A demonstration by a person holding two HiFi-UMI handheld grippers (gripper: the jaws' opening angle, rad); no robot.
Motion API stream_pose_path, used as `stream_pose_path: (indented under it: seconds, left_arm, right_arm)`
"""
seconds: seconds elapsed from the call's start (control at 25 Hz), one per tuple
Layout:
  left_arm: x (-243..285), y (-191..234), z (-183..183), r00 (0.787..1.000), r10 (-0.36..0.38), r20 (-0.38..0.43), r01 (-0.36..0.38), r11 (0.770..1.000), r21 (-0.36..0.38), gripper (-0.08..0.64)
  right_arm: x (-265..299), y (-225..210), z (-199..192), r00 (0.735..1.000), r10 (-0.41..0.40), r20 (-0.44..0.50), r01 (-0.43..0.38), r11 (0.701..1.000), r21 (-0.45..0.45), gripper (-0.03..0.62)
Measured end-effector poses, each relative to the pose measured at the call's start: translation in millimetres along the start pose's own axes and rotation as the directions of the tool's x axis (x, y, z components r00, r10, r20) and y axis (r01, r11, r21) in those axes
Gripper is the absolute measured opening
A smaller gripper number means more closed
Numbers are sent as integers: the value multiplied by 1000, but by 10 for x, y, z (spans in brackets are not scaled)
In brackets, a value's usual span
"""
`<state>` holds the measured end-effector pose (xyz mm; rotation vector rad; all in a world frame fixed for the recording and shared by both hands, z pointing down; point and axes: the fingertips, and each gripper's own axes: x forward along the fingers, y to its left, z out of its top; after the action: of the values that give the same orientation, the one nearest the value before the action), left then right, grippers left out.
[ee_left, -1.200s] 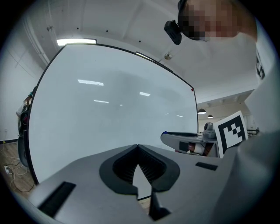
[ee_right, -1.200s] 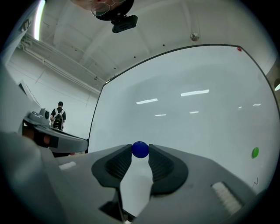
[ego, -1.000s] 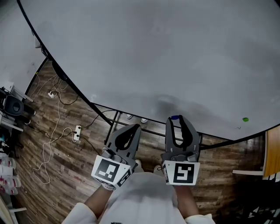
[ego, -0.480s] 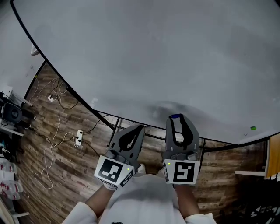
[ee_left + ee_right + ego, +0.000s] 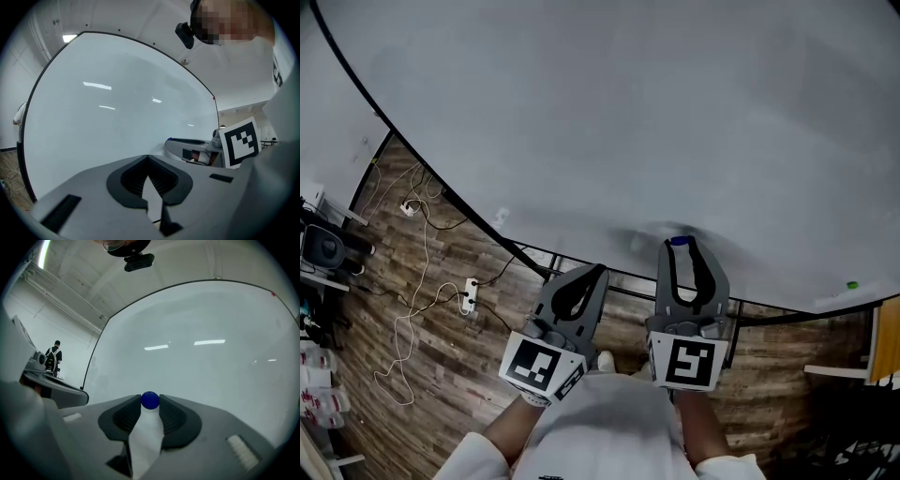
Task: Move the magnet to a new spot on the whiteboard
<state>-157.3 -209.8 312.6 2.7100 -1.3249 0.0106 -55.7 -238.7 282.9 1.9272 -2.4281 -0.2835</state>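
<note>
A small round blue magnet (image 5: pixel 150 400) sits between the tips of my right gripper (image 5: pixel 150 401), whose jaws are shut on it. In the head view the blue magnet (image 5: pixel 678 241) shows at the tip of the right gripper (image 5: pixel 679 244), right at the lower part of the big whiteboard (image 5: pixel 609 112). My left gripper (image 5: pixel 584 273) is shut with nothing in it and hangs just below the board's lower edge. Its jaw tips (image 5: pixel 147 157) meet in front of the whiteboard (image 5: pixel 108 117).
A small green magnet (image 5: pixel 852 285) sits near the board's lower right edge. The board's black stand bars (image 5: pixel 623 278) run under it. White cables and a power strip (image 5: pixel 467 288) lie on the wooden floor at left, near dark equipment (image 5: pixel 323 244). A person (image 5: pixel 52 357) stands far off.
The right gripper has moved up with the blue magnet, from below the board's edge onto the board's lower part. The left gripper has hardly moved.
</note>
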Motion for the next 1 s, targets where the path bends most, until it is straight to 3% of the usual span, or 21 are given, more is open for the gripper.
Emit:
stream_pose_path:
  seconds: [0.4, 0.72, 1.0]
  left_arm:
    - [18, 302, -21, 1000, 15, 2, -15, 1000, -28, 6]
    - [46, 369, -39, 1000, 19, 9, -19, 999, -43, 6]
    - [-61, 456, -1, 999, 45, 26, -44, 998, -55, 6]
  right_arm:
    - [255, 38, -65, 999, -46, -24, 46, 999, -1, 130]
    - [314, 35, -56, 989, -136, -55, 131, 988, -84, 132]
    - [302, 7, -75, 957, -277, -85, 279, 960, 17, 132]
